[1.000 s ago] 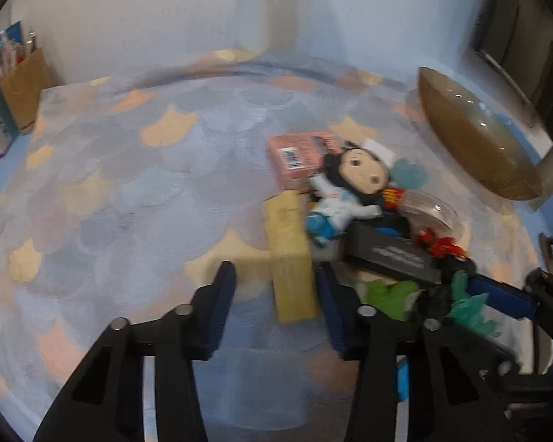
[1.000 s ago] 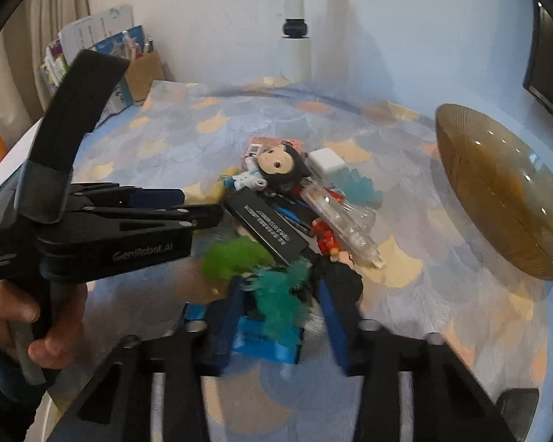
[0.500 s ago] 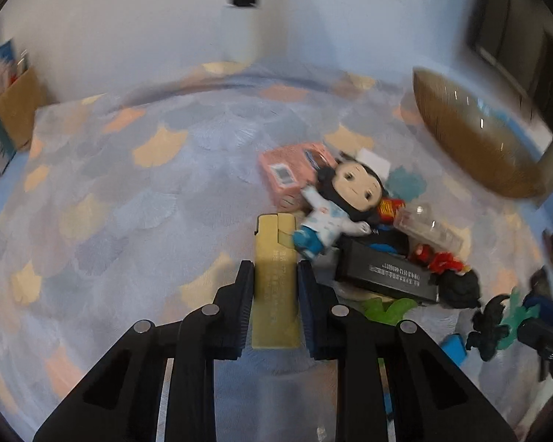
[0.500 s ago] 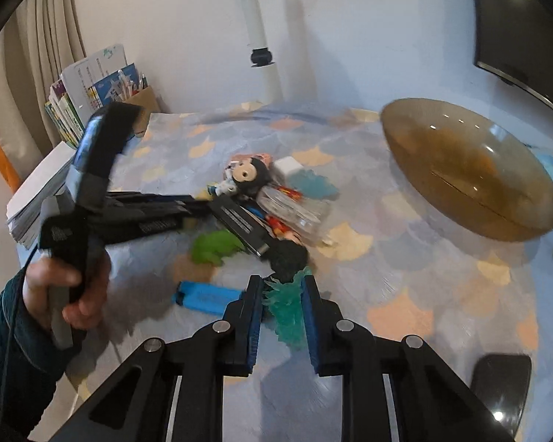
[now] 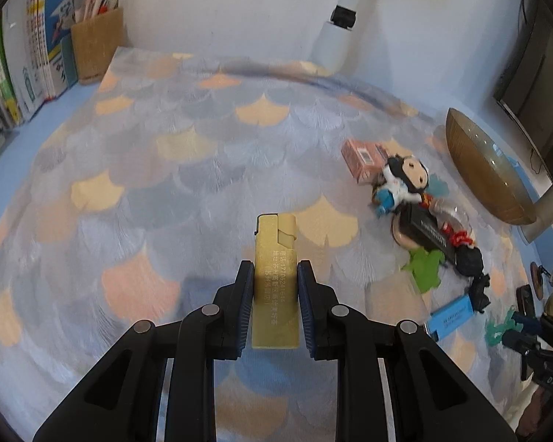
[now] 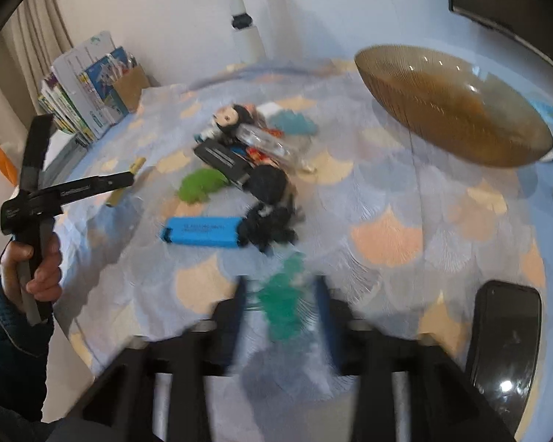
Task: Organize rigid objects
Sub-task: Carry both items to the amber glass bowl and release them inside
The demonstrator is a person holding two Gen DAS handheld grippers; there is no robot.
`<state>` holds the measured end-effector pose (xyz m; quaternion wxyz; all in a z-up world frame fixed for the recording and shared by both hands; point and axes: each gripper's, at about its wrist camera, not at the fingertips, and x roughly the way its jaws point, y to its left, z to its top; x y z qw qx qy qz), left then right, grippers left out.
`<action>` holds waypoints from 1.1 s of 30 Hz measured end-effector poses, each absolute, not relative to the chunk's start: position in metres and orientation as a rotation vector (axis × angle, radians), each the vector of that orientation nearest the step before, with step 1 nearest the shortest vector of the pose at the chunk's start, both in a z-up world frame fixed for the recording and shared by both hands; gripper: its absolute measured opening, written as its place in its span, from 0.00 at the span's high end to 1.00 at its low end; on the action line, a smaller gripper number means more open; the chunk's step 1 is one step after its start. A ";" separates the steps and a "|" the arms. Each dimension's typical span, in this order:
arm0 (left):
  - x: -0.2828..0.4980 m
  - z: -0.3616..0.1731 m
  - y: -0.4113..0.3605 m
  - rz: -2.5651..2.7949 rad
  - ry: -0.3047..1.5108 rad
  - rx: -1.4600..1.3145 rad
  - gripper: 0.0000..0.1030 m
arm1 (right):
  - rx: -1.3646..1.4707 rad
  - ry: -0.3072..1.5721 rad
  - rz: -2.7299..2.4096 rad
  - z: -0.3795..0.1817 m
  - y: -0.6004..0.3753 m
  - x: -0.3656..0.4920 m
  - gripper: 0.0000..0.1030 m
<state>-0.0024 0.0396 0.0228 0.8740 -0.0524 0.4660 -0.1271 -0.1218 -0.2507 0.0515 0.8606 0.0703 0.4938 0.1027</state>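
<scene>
My left gripper [image 5: 275,287] is shut on a gold lighter [image 5: 275,280] and holds it above the patterned cloth, left of the pile. In the right wrist view the left gripper [image 6: 129,180] shows at far left with the lighter [image 6: 123,184]. My right gripper [image 6: 280,294] is blurred, its jaws standing apart around a teal toy [image 6: 282,302]; I cannot tell if they touch it. The pile holds a doll [image 5: 405,180], a black box [image 5: 429,230], a green toy [image 5: 424,263] and a blue lighter [image 6: 201,231].
A brown glass bowl [image 6: 453,125] stands at the back right. A pink box [image 5: 361,154] lies by the doll. Books and a cardboard pen holder [image 5: 96,42] stand at the back left. A black phone [image 6: 505,339] lies at the near right edge.
My left gripper closed on the gold lighter and carried it left, away from the pile. My right gripper took the teal toy and pulled back toward the near edge; its jaws now look wider.
</scene>
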 end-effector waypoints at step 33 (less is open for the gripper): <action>0.054 0.111 -0.250 -0.587 0.877 -0.001 0.80 | 0.091 0.843 -0.071 0.138 -0.373 -0.034 0.81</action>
